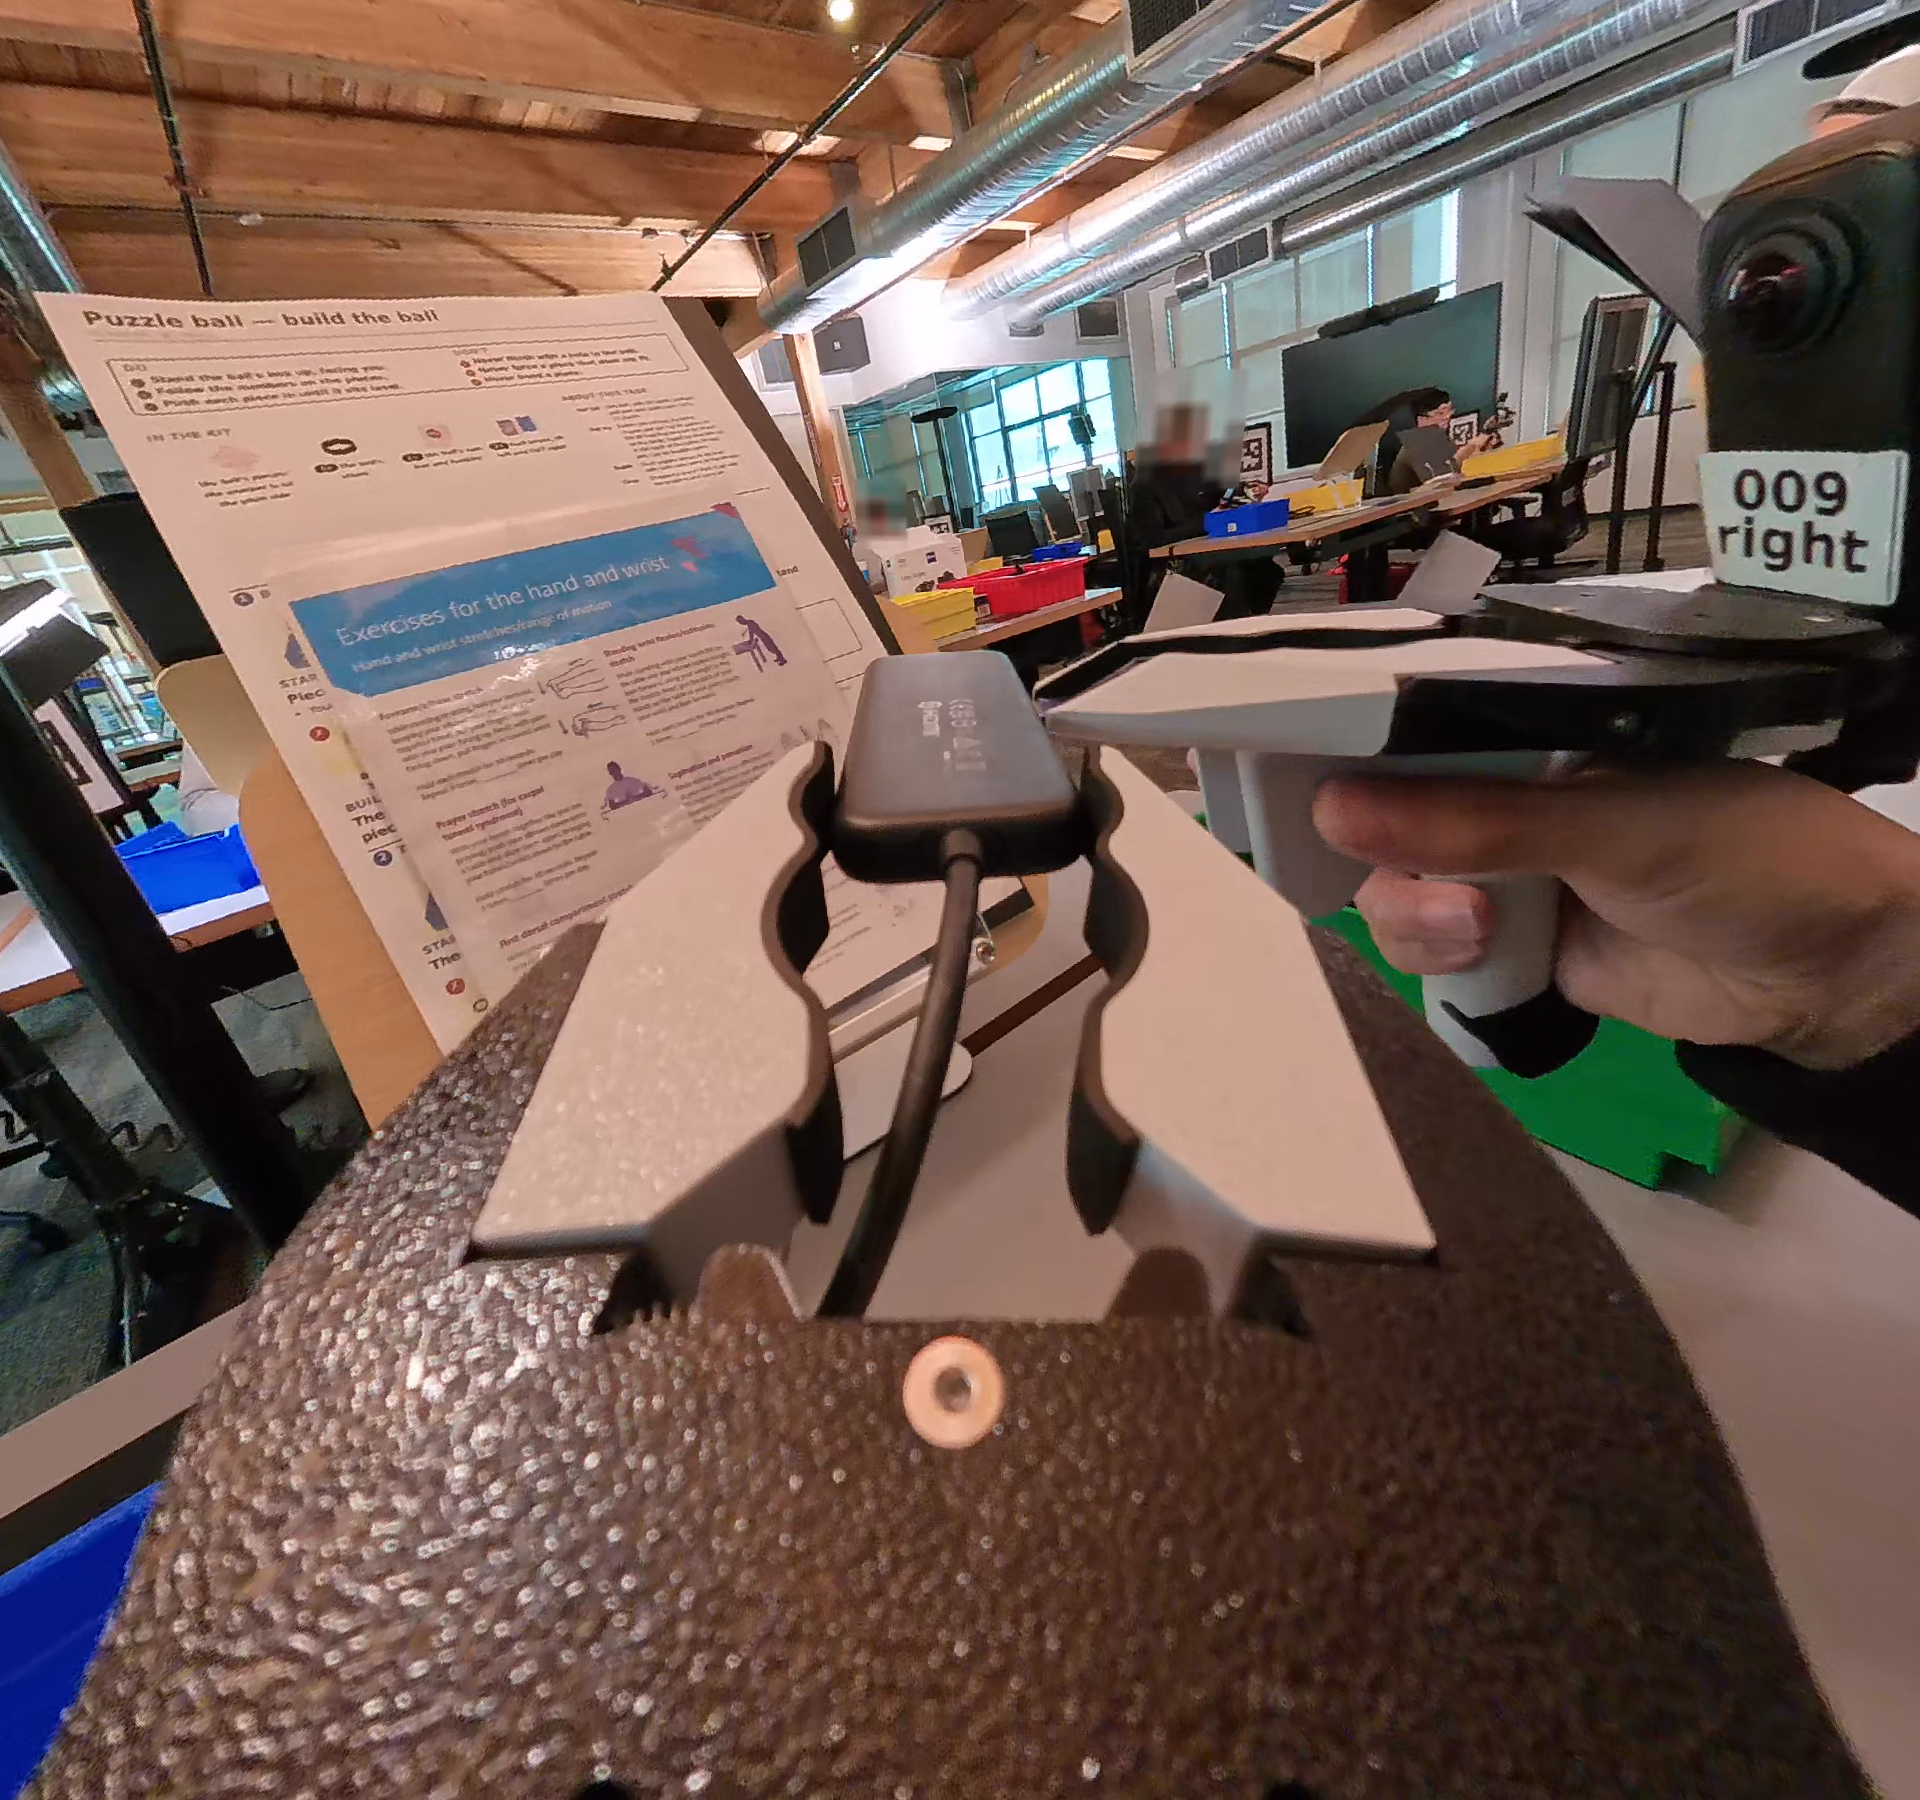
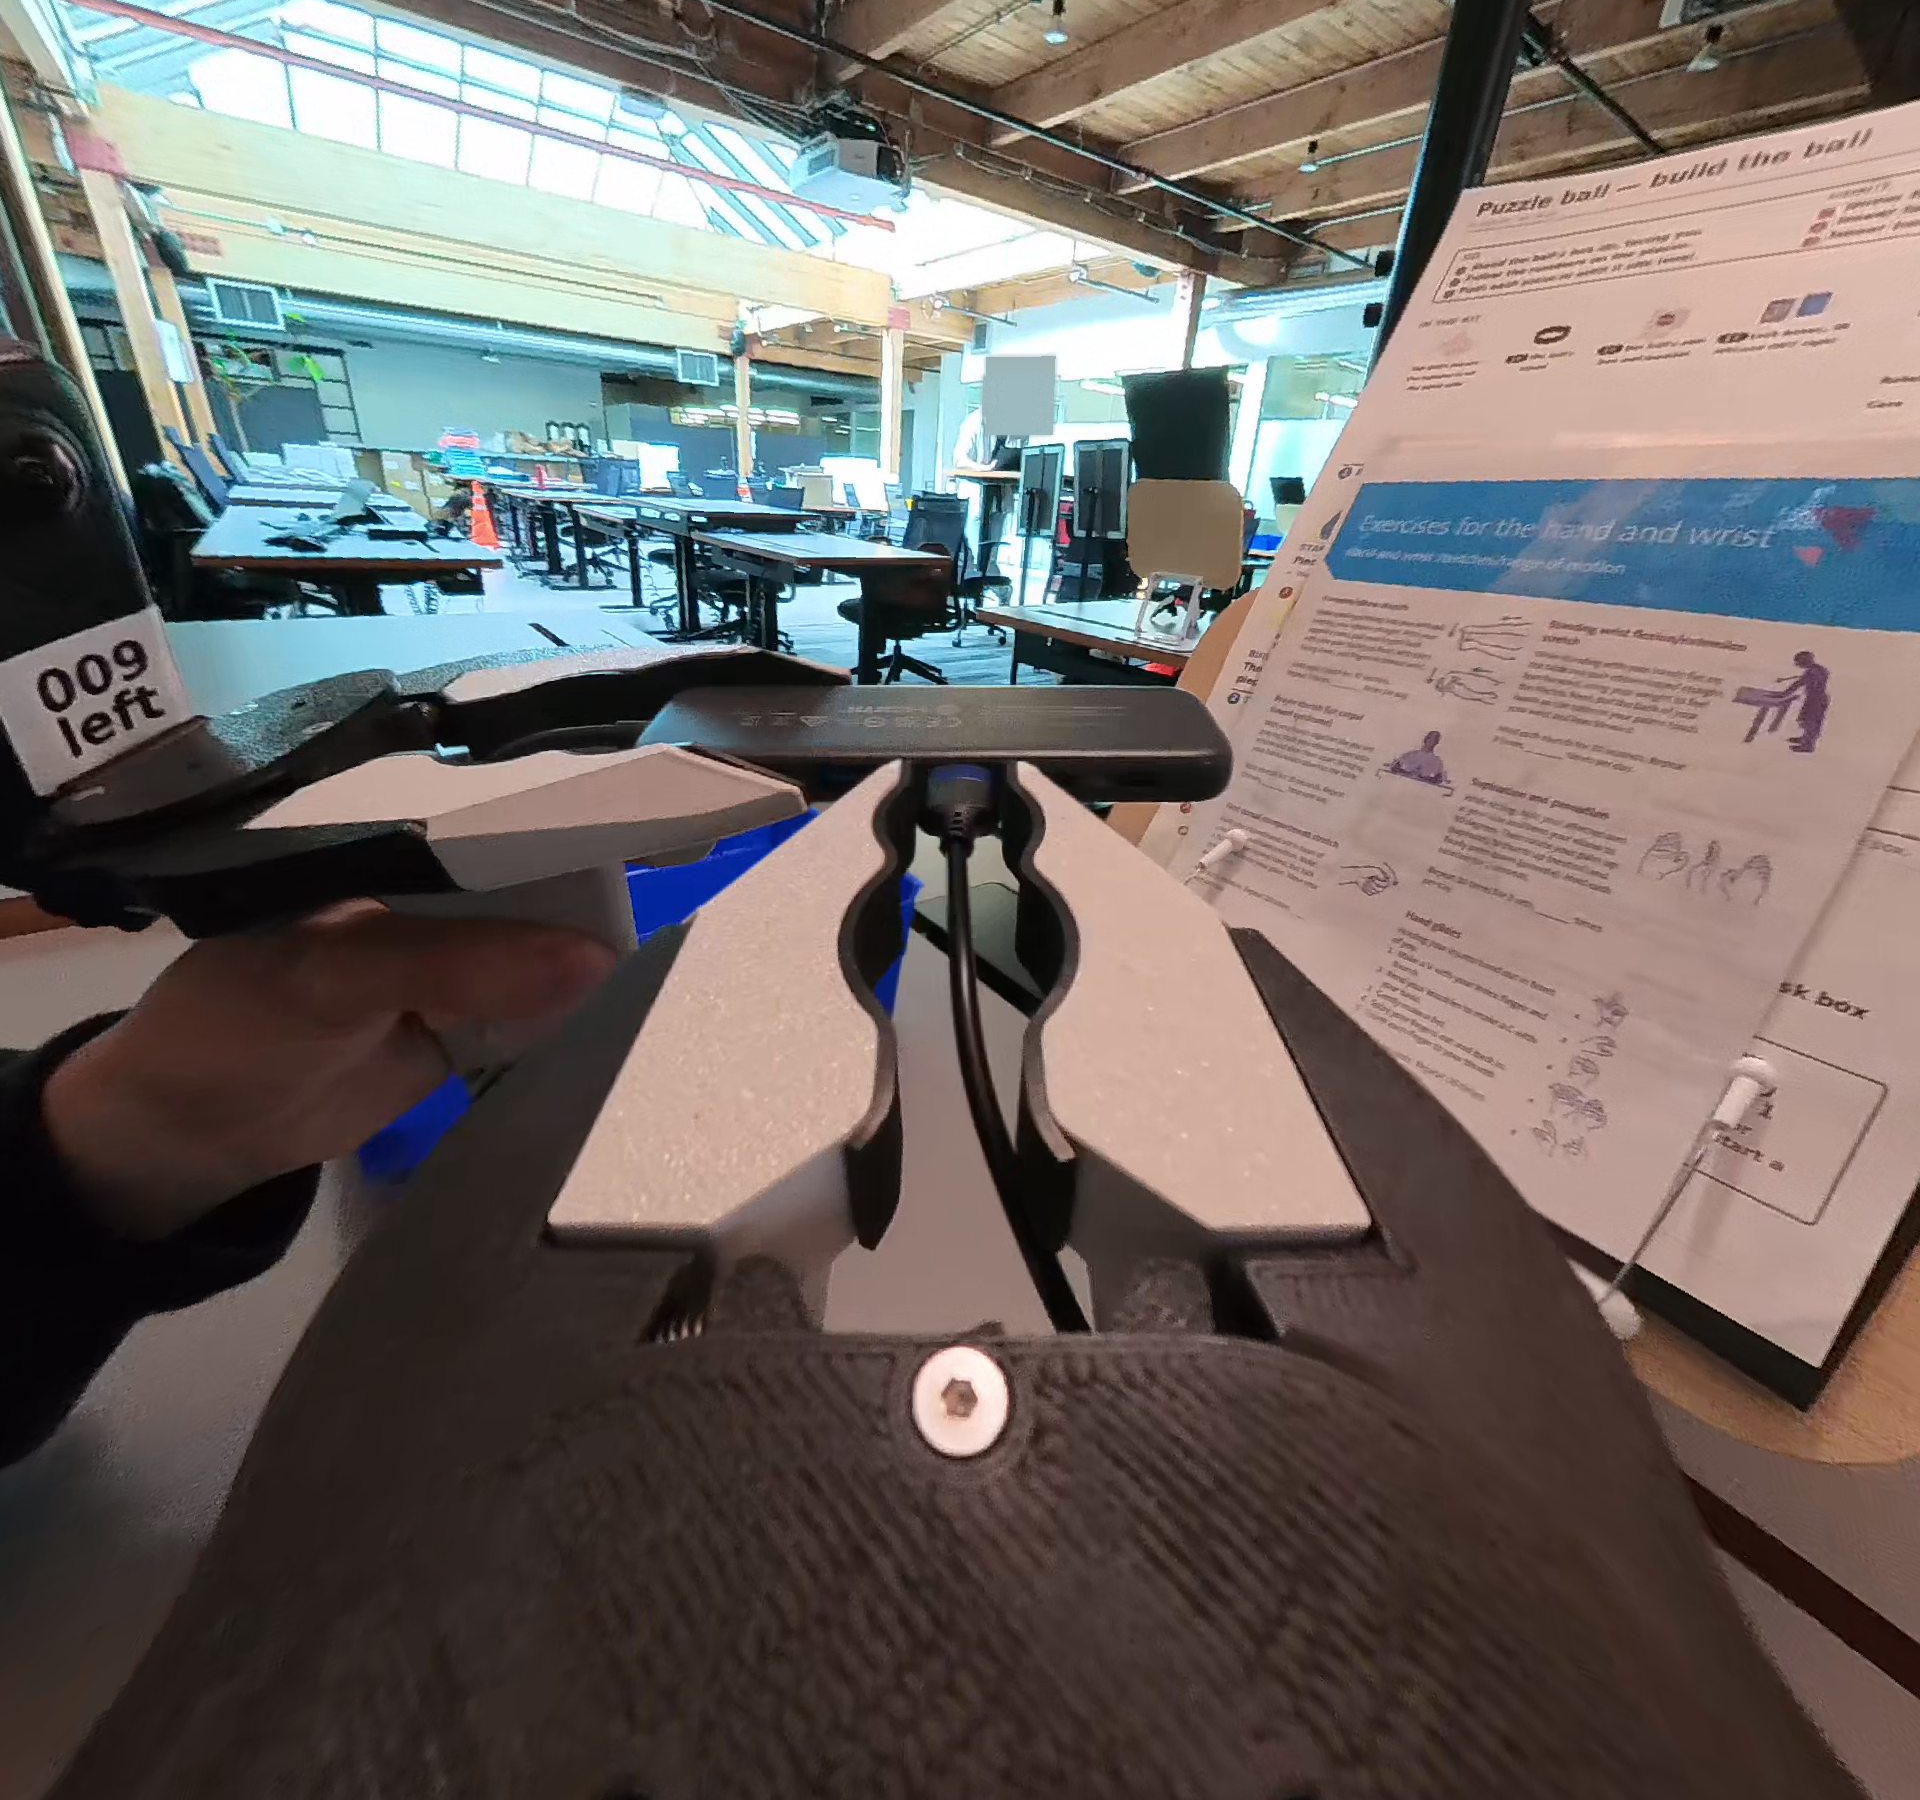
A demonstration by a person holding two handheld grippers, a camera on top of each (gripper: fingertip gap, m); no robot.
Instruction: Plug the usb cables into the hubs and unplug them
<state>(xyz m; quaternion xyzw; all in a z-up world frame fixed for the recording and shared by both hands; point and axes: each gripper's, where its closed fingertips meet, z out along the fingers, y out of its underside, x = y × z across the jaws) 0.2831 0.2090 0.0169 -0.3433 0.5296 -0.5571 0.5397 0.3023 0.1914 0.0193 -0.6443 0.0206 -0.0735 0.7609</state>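
Hub (image 1: 951,748) sits pinched in your left gripper (image 1: 961,815); right gripper (image 2: 961,794) pinches the plug (image 2: 948,786) at its side port. Brace the hub, move the plug straight along the port.

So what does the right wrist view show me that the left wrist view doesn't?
Only the right wrist view shows the blue-tipped USB plug at the hub's long edge, clamped by the right gripper, with its black cable trailing back between the jaws. Only the left wrist view shows the left gripper gripping the hub's near end, where the hub's own cable exits, and a green block on the table. Both show the dark hub, held off the table, and the instruction sheets standing behind it.
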